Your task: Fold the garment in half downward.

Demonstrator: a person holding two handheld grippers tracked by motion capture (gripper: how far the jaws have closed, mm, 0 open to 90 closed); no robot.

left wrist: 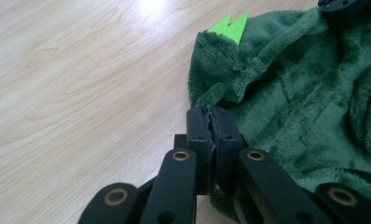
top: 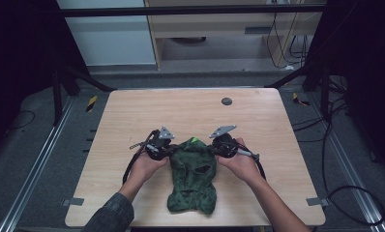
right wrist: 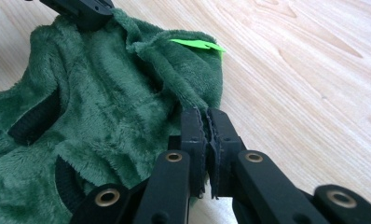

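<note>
A: From the high view, your light wooden table point(top: 132, 111) stands on grey carpet, with dark frame bars around it. Bare wood runs ahead of both grippers; the near edge lies just behind your forearms.

B: And the garment?

A: The green fleece pet garment point(top: 193, 176) lies flat between your left gripper point(top: 167, 151) and right gripper point(top: 214, 150), trailing back toward you.

B: Left gripper view?

A: Open wood lies to the left of your jaws. They're pressed together on the garment's point(left wrist: 291, 107) edge, just below its bright green felt spike point(left wrist: 232, 28).

B: Right gripper view?

A: Clear wood to the right. Your jaws are closed tight, pinching the fleece point(right wrist: 104, 107) hem, with the felt spike point(right wrist: 195, 44) just ahead.
</note>
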